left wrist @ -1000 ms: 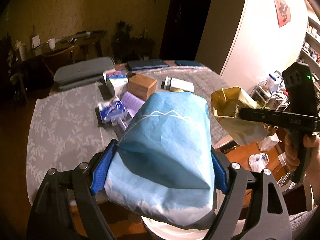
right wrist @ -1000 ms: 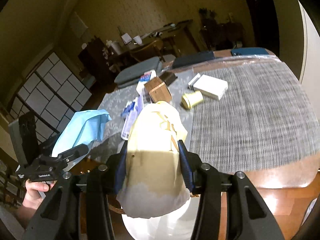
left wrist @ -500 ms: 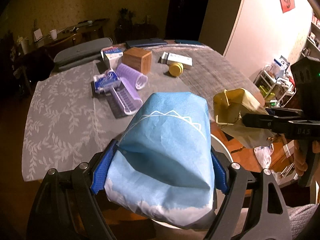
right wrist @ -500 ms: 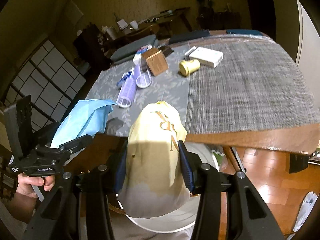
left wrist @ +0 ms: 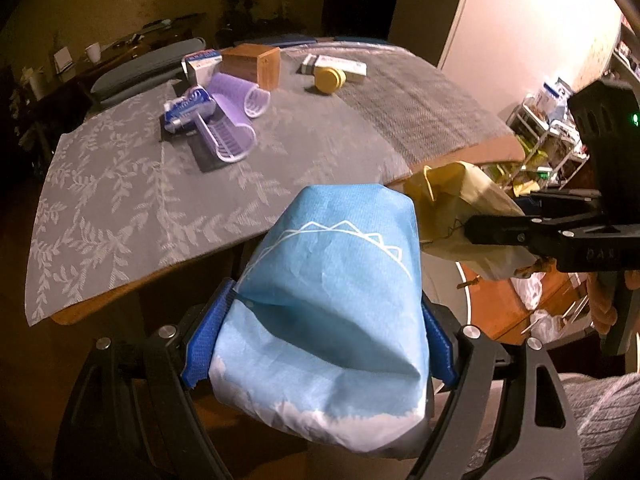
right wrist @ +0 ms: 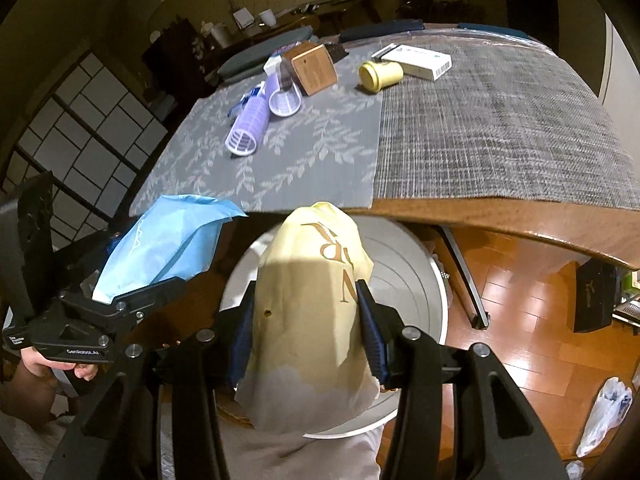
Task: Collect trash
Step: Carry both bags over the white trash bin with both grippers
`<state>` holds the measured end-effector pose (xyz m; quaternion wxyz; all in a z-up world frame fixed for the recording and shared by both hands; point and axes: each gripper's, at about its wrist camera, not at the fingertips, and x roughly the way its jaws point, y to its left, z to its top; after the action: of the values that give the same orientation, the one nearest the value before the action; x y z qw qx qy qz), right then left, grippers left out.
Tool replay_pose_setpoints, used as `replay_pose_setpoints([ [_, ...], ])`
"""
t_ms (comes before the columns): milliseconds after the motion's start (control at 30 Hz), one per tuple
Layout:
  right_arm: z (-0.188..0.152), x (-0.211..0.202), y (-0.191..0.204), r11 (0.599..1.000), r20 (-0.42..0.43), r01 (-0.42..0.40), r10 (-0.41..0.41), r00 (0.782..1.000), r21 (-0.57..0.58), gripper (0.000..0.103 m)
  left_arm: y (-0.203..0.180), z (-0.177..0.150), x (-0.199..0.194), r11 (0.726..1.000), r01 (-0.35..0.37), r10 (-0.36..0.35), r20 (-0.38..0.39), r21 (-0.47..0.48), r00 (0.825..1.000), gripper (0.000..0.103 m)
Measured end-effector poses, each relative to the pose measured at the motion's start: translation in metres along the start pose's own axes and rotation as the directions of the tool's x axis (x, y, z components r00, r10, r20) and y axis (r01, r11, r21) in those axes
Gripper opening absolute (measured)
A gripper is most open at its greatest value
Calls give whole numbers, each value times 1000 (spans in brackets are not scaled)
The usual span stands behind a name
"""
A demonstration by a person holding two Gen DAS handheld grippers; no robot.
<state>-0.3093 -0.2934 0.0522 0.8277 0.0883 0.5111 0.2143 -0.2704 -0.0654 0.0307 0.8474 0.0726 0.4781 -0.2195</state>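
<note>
You've got the blue wrapper (left wrist: pixel 324 296) clamped in your left gripper (left wrist: pixel 320 340) and the yellow bag (right wrist: pixel 312 304) pinched in the right gripper (right wrist: pixel 306 336). Both have dropped off the table (right wrist: pixel 500 208) edge, now above the white bin (right wrist: pixel 420 256), so just release.

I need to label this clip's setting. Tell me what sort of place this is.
Most likely a lived-in home dining room: a wooden table under patterned mats, a cluttered sideboard with cups behind it, wood flooring, and a paper-panelled sliding screen at the side.
</note>
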Motion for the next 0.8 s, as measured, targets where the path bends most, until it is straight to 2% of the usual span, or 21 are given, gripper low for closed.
replay_pose_setpoints([
  [333,-11,20,-6,1000,-60,13,-13,998,4,46,-4,-11,28,1000,6,-5,-64,13,998,83],
  [800,-16,51,-16,999,-116,49,-48,992,7,46,-1,-14,62,999,-21,25,-127,34,992,83],
])
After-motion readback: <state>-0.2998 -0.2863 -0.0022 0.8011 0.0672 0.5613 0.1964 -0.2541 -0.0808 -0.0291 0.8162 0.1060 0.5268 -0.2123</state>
